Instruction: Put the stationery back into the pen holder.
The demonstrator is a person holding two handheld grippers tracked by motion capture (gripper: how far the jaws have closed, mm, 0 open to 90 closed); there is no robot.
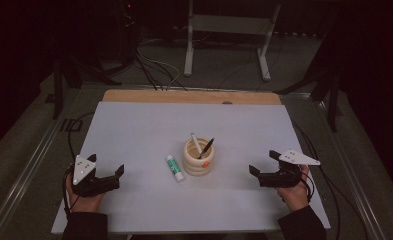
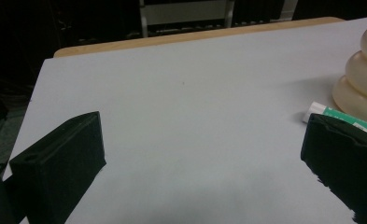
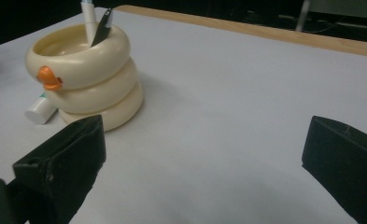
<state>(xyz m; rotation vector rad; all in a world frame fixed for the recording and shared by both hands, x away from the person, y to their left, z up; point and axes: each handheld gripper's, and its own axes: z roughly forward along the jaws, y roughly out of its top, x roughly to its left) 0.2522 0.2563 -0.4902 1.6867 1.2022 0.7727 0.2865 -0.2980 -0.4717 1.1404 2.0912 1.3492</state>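
Both grippers, L [image 1: 106, 171] & R [image 1: 264, 162], spread wide; cream ringed holder [image 1: 199, 156] w/ pens, glue stick [image 1: 174, 168] beside.

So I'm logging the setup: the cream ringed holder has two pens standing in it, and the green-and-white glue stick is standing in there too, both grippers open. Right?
Not quite. The glue stick is not in the holder; the high view shows it lying on the table beside the holder's left. The two pens do stand in the holder, and the left gripper and right gripper are both open.

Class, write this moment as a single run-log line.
left gripper: open, empty | right gripper: open, empty | glue stick: lying left of holder | holder: upright, two pens inside
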